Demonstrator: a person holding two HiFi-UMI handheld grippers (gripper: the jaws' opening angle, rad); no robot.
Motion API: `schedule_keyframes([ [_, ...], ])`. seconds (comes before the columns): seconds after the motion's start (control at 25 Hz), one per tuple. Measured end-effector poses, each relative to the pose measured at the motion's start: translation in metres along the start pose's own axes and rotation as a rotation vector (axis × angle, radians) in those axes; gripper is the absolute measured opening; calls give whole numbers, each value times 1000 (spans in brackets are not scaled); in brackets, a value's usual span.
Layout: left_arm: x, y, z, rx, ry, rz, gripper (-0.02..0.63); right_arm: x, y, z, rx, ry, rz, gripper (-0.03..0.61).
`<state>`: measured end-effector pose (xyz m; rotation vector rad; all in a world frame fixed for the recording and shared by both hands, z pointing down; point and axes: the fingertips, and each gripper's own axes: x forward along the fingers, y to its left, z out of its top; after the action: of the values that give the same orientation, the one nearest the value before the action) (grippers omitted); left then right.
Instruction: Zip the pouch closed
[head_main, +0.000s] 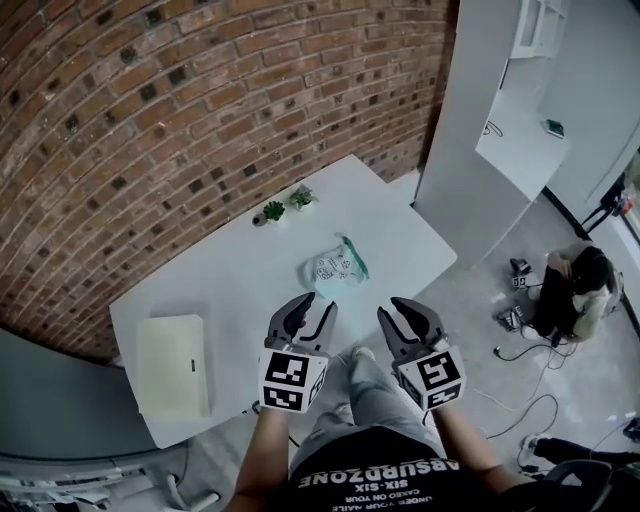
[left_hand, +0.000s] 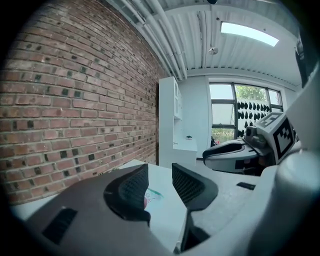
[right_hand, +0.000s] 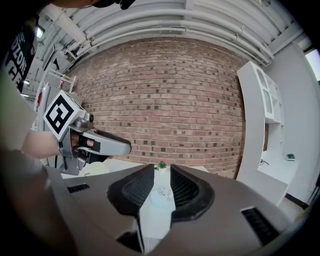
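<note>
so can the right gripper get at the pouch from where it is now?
Probably yes. The pouch lies alone near the table's front edge, with only bare tabletop between it and the right gripper. Its jaws stand apart, aimed at it. The small plants sit beyond.

Pouch (head_main: 337, 268) mid-table (head_main: 230, 290); plants (head_main: 274, 211) behind it, toward wall; box (head_main: 174, 365) at table's left end.

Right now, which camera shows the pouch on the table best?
The head view: the whole pouch lies in plain sight on the white table. The left gripper view catches only a sliver beside one jaw; the right gripper view shows it small, framed between the jaws.
</note>
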<state>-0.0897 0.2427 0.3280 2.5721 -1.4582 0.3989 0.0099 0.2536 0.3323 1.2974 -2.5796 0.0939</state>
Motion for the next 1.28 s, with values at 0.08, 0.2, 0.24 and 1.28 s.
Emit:
schedule_keyframes([
  [0.08,17,8,0,7,19,-9,132,15,-11,-1,0,13,10,80],
  [0.2,41,22,2,17,48,-21,135,37,-29,2,-1,21,25,80],
  [0.24,49,28,3,20,54,-22,135,44,-35,4,-2,21,30,80],
  [1.28,204,112,-26,44,277,-55,135,204,-132,-30,-102,177,223,80],
])
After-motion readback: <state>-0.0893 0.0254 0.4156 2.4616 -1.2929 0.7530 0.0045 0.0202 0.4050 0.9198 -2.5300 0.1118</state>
